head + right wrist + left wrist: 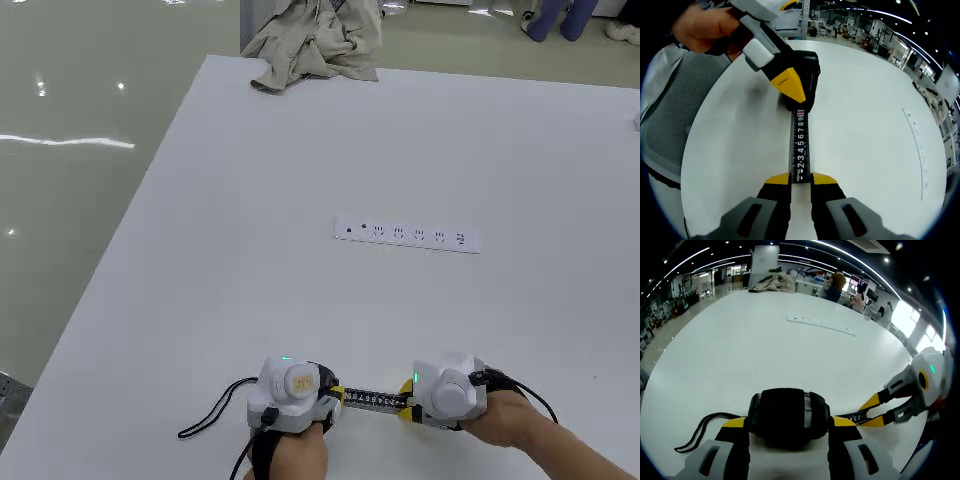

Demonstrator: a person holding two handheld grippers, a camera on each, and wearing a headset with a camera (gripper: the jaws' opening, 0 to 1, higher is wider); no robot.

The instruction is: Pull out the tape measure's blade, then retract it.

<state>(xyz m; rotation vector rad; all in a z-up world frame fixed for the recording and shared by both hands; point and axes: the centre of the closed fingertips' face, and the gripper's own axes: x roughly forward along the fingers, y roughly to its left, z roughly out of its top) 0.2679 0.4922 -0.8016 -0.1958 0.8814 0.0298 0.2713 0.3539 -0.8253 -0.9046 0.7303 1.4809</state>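
The black tape measure body (pixel 789 410) sits on the white table, and my left gripper (pixel 789 422) is shut on it, one yellow-tipped jaw on each side. Its black wrist strap (pixel 700 432) trails off to the left. A short length of blade (pixel 800 145) with printed numbers runs out from the body (pixel 802 80) to my right gripper (pixel 800 178), which is shut on the blade's end. In the head view the left gripper (pixel 333 396) and the right gripper (pixel 407 402) lie near the table's front edge with the blade (pixel 375 400) stretched between them.
A white power strip (pixel 407 235) lies flat at mid-table. A crumpled beige cloth (pixel 315 40) rests at the far edge. The table's left edge (pixel 130 215) drops to a shiny floor. People stand far off in the background.
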